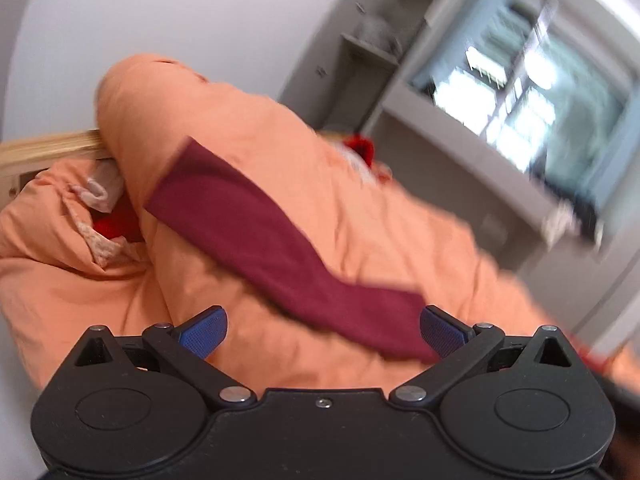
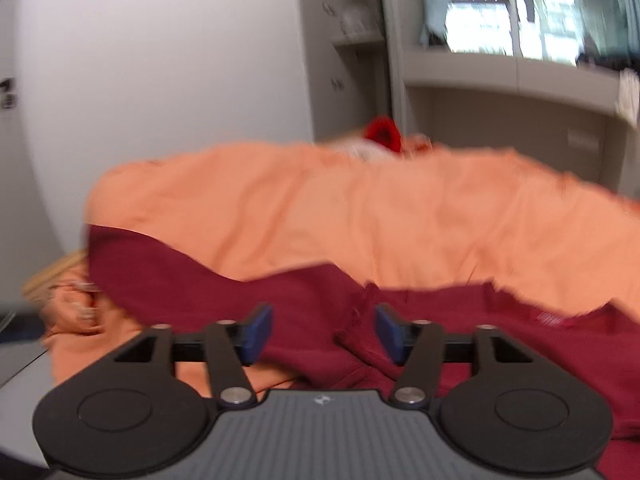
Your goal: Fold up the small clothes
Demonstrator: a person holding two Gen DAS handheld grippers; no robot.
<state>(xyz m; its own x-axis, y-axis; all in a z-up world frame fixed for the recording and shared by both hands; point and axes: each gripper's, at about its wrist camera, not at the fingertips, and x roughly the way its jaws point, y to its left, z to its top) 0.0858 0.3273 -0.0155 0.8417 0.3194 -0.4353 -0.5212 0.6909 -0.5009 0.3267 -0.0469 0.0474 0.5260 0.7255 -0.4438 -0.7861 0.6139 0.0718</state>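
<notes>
An orange duvet [image 1: 360, 208] lay heaped over the bed and filled most of both views, rumpled and bunched high toward the wooden headboard [image 1: 44, 152]. Across it stretched the maroon garment [image 1: 280, 240], a dark red knit piece: in the left wrist view it ran as one long, smooth band, probably a sleeve, slanting from the middle of the duvet down to the near edge of the bed; in the right wrist view it spread much wider, wrinkled and folded on itself along the near edge, with a rough seam or hem standing up between the pads. The left gripper [image 1: 323, 333] had its jaws wide apart, and the lower end of the band lay beside its right blue pad [image 1: 442, 334]; whether cloth and pad touched I could not tell through the blur. The right gripper [image 2: 323, 334] also stood with its jaws apart, its blue pads [image 2: 258, 334] clear of the cloth, hanging just above the crumpled maroon garment [image 2: 460, 340] and pinching nothing. Only the left view showed a patterned pale cloth [image 1: 100, 208] and a bright red piece [image 1: 116, 224] tucked in a fold of the duvet near the headboard. Both views showed a small red item [image 2: 384, 132] at the far edge of the bed, grey shelves [image 2: 352, 36] and a bright window [image 1: 516, 112] beyond.
</notes>
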